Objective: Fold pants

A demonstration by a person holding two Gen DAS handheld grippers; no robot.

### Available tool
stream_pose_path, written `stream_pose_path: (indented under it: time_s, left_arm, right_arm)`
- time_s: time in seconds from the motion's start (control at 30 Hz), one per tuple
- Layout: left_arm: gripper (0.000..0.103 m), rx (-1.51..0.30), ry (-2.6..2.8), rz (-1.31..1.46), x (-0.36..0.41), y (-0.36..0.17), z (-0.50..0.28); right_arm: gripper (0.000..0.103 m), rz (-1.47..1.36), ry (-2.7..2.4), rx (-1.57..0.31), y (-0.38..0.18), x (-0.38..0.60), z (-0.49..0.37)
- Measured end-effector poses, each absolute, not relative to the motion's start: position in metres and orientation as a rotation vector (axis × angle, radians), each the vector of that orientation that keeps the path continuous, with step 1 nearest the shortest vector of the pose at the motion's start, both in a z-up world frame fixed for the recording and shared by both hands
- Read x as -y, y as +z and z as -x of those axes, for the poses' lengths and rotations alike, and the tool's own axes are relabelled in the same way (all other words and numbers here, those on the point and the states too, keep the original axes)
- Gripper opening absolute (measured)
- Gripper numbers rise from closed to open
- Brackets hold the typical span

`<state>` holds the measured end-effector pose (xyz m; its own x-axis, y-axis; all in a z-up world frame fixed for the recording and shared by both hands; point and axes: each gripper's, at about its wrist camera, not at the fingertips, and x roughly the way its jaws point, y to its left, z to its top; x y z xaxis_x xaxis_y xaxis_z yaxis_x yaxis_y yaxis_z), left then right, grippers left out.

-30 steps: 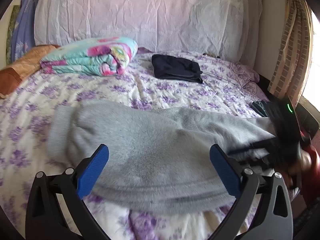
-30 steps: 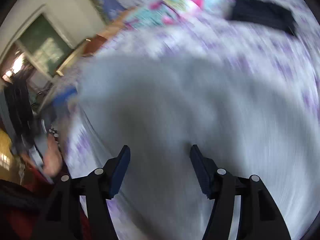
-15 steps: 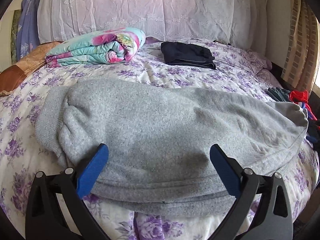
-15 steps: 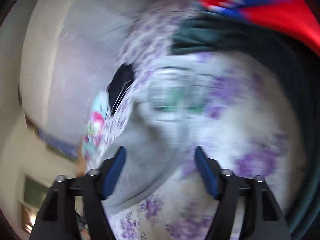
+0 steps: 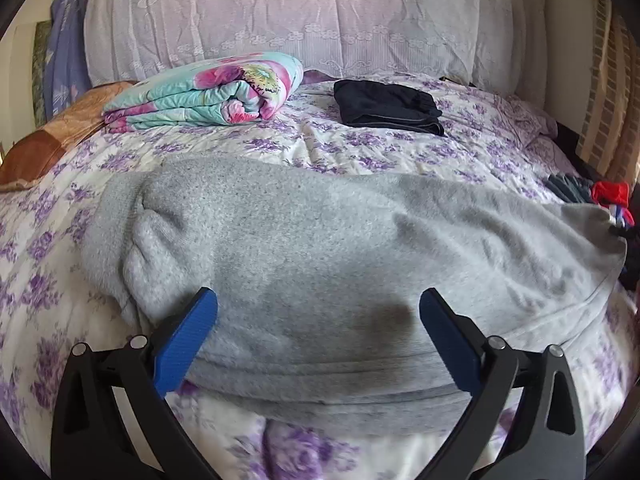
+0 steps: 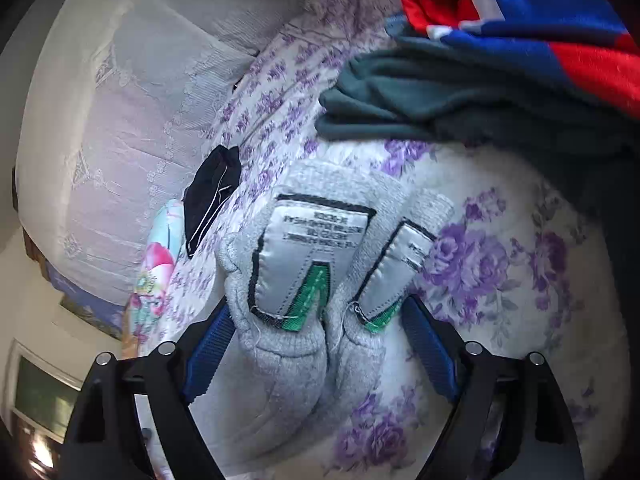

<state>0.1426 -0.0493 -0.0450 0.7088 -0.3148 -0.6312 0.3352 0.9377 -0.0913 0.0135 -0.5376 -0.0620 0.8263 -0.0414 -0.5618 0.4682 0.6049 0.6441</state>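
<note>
Grey sweatpants (image 5: 320, 240) lie folded lengthwise across the flowered bedsheet (image 5: 304, 148), cuffs to the left and waistband to the right. My left gripper (image 5: 318, 300) hovers open over their near edge, its blue pads wide apart with nothing gripped. In the right wrist view the bunched waistband (image 6: 288, 368) with its white care labels (image 6: 308, 248) lies between the fingers of my right gripper (image 6: 318, 308). Its jaws are closing. The left pad sits at the fabric; the right pad stands clear of it.
A rolled floral quilt (image 5: 208, 92) and a folded dark garment (image 5: 384, 108) lie near the lace-covered headboard (image 5: 300, 12). A pile of clothes sits at the bed's right edge: a dark green piece (image 6: 440, 96) under a red and blue one (image 6: 520, 12). A brown blanket (image 5: 52, 136) lies far left.
The right gripper has swung away from above the pants' middle, rolled, and now straddles the waistband end by the clothes pile. It has left the left wrist view, whose gripper barely moved.
</note>
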Motion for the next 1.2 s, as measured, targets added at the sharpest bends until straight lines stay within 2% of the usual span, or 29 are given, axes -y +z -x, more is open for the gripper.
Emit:
stream_pose_path:
  time_s: [0.07, 0.1, 0.37, 0.5, 0.57, 0.7, 0.87, 1.0, 1.1, 1.2]
  left_arm:
    - [0.098, -0.714, -0.422, -0.004, 0.057, -0.036, -0.138]
    - [0.098, -0.716, -0.448, -0.005, 0.064, -0.03, -0.135]
    - [0.098, -0.757, -0.532, -0.139, 0.182, -0.012, -0.134]
    - [0.098, -0.846, -0.487, -0.342, 0.245, -0.053, -0.132]
    - [0.099, -0.858, -0.468, -0.343, 0.247, -0.073, -0.133]
    - [0.099, -0.842, -0.456, -0.188, 0.208, -0.052, -0.137]
    - [0.099, -0.656, -0.346, -0.074, 0.112, -0.021, -0.134]
    - [0.099, -0.643, -0.149, 0.024, 0.008, -0.022, -0.157]
    - [0.099, -0.681, -0.076, 0.242, -0.076, -0.035, -0.173]
    - [0.098, -0.693, -0.041, 0.437, -0.126, -0.061, -0.174]
  right_arm:
    - [0.049, -0.822, -0.339, -0.521, -0.063, 0.533, -0.015]
    - [0.046, -0.8, -0.353, -0.508, -0.063, 0.53, -0.014]
    - [0.044, -0.755, -0.358, -0.492, -0.061, 0.526, -0.012]
    - [0.044, -0.758, -0.356, -0.488, -0.061, 0.526, -0.01]
    - [0.044, -0.765, -0.352, -0.486, -0.061, 0.527, -0.009]
    - [0.044, -0.754, -0.356, -0.486, -0.06, 0.525, -0.009]
    - [0.041, -0.74, -0.371, -0.496, -0.056, 0.522, -0.01]
    - [0.034, -0.548, -0.412, -0.467, -0.017, 0.484, -0.021]
    - [0.034, -0.396, -0.356, -0.451, 0.017, 0.438, -0.043]
    - [0.034, -0.163, -0.323, -0.46, 0.041, 0.374, -0.073]
